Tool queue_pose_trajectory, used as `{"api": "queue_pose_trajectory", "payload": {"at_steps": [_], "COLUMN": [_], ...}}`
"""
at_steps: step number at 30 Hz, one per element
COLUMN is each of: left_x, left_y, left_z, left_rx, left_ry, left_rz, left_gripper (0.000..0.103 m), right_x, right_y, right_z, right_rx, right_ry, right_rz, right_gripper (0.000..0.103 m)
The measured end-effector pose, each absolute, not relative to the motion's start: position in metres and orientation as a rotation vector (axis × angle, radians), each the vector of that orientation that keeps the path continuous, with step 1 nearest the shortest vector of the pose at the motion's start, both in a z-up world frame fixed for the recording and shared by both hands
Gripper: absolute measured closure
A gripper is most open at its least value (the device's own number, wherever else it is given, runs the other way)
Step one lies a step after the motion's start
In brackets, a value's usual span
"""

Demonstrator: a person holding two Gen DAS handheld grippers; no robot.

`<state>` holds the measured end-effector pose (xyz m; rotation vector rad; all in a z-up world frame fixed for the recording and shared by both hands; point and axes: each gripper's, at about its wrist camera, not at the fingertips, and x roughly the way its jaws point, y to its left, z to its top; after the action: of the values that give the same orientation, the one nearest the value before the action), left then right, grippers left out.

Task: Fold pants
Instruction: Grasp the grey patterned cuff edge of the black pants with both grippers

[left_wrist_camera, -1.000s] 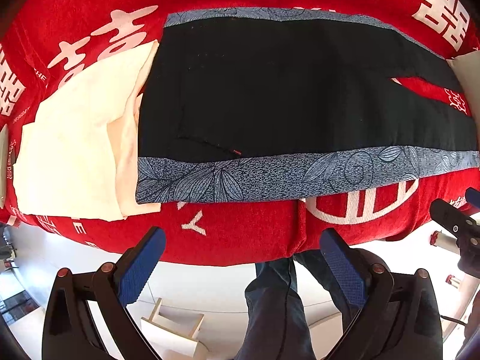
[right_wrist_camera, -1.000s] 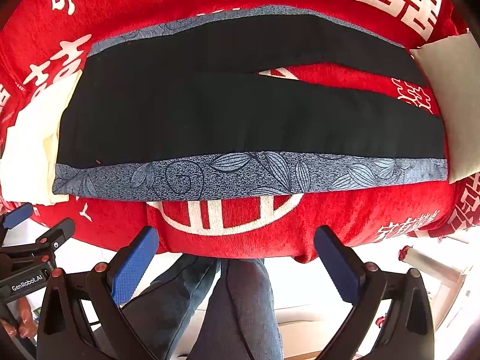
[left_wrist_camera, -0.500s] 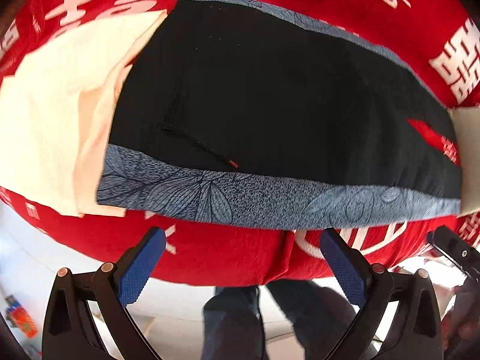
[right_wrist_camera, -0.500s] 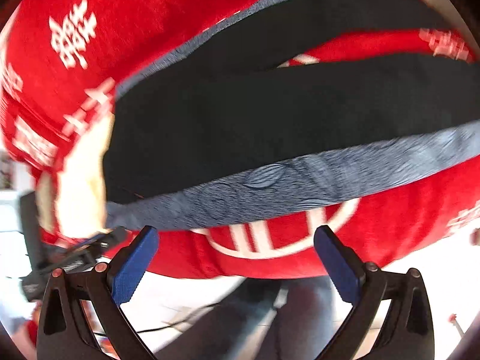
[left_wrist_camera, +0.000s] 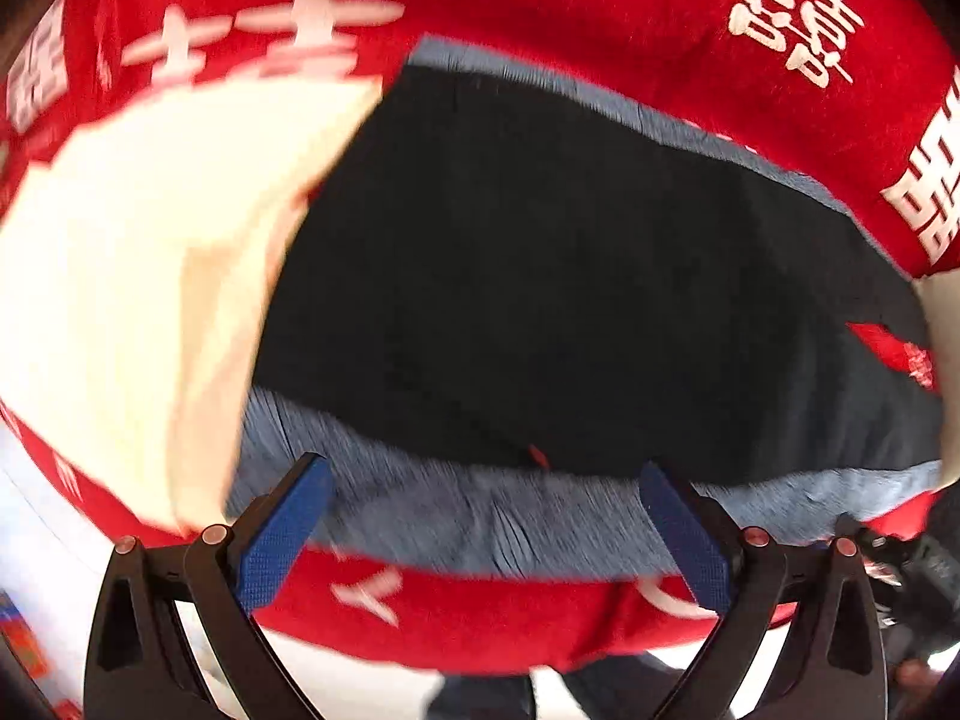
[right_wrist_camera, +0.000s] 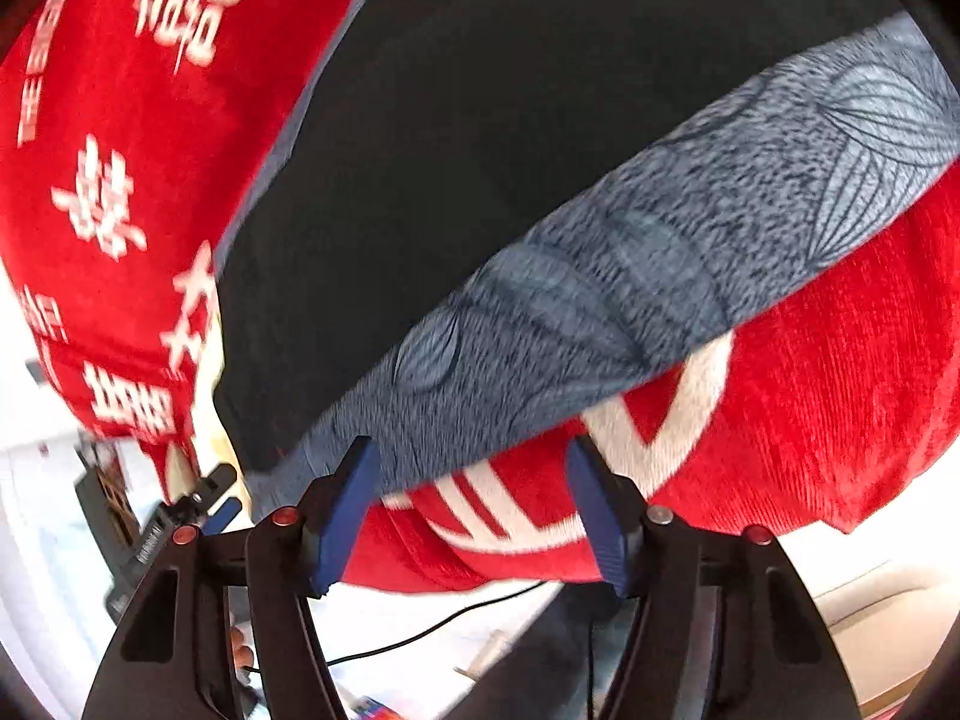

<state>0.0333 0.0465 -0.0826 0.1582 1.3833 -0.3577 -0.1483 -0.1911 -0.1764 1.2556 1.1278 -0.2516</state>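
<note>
Left gripper (left_wrist_camera: 480,516) and right gripper (right_wrist_camera: 471,498), both spread empty at pants (left_wrist_camera: 570,276) near hem; pinch hem squarely.

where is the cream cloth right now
In the left wrist view the cream cloth lies on the red cover at the left, against the waist end of the black pants; the right wrist view shows only a sliver.
</note>
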Motion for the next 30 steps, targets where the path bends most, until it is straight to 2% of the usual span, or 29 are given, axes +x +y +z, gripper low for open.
{"api": "queue_pose_trajectory", "payload": {"at_steps": [1,3,5,6,7,8,13,15,20,30], "left_x": [0.037,0.042,0.045,0.046,0.044,0.041,0.007,0.0,0.004,0.037], "left_y": [0.045,0.042,0.04,0.043,0.043,0.044,0.045,0.057,0.11,0.137], "left_z": [-0.084,-0.091,-0.101,-0.106,-0.114,-0.122,-0.13,-0.122,-0.116,-0.137], "left_rx": [0.166,0.17,0.191,0.202,0.212,0.221,0.354,0.273,-0.146,-0.466], "left_ry": [1.382,1.395,1.41,1.422,1.448,1.474,1.483,1.509,1.598,1.612], "left_rz": [-0.362,-0.361,-0.347,-0.337,-0.328,-0.324,-0.366,-0.374,-0.304,-0.277], "left_gripper": [0.0,0.0,0.0,0.002,0.012,0.014,0.015,0.015,0.015,0.014], "right_x": [-0.148,-0.145,-0.143,-0.144,-0.145,-0.147,-0.153,-0.152,-0.143,-0.15], "right_y": [-0.194,-0.2,-0.202,-0.203,-0.202,-0.198,-0.191,-0.19,-0.187,-0.191], "right_z": [-0.178,-0.181,-0.183,-0.183,-0.183,-0.182,-0.18,-0.18,-0.18,-0.185], "right_rx": [1.285,1.323,1.34,1.345,1.342,1.326,1.242,1.227,1.199,1.205], "right_ry": [1.106,1.084,1.102,1.105,1.108,1.118,1.177,1.192,1.21,1.209], "right_rz": [-0.264,-0.29,-0.336,-0.357,-0.369,-0.381,-0.389,-0.379,-0.344,-0.325], "right_gripper": [0.035,0.048,0.093,0.092,0.093,0.093,0.094,0.094,0.094,0.093]}}
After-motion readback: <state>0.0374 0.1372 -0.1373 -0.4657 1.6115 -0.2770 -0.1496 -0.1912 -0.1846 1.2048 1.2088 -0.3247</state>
